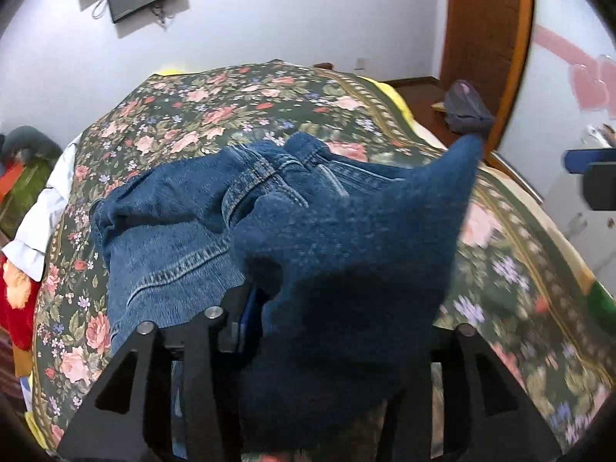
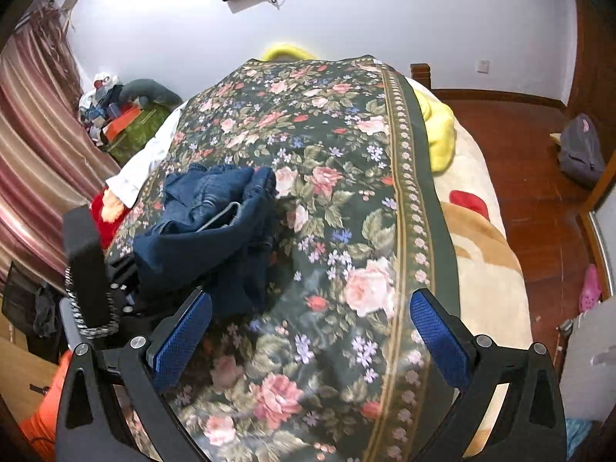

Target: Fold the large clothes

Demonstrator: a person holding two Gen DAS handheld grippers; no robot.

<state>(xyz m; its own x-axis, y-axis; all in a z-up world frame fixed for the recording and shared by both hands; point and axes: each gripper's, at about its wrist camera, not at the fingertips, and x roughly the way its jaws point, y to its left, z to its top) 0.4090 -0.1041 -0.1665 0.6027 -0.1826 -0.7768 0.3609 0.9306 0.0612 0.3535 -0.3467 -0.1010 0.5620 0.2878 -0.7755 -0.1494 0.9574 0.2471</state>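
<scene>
A pair of blue jeans [image 1: 215, 223] lies bunched on the floral bedspread [image 1: 231, 107]. In the left wrist view my left gripper [image 1: 308, 331] is shut on a fold of the jeans, which drapes over its fingers and hides the tips. In the right wrist view the jeans [image 2: 208, 227] sit left of centre, with the left gripper [image 2: 88, 269] under their near edge. My right gripper [image 2: 312, 342] is open and empty above the bedspread [image 2: 346, 177], its blue pads [image 2: 181, 338] apart, just right of the jeans.
A yellow blanket [image 2: 439, 134] and a beige one [image 2: 481, 254] lie on the bed's right side. Wooden floor [image 2: 531, 154] with a grey backpack [image 2: 581, 150] is at right. Clutter [image 2: 115, 115] and a curtain [image 2: 34, 146] are at left.
</scene>
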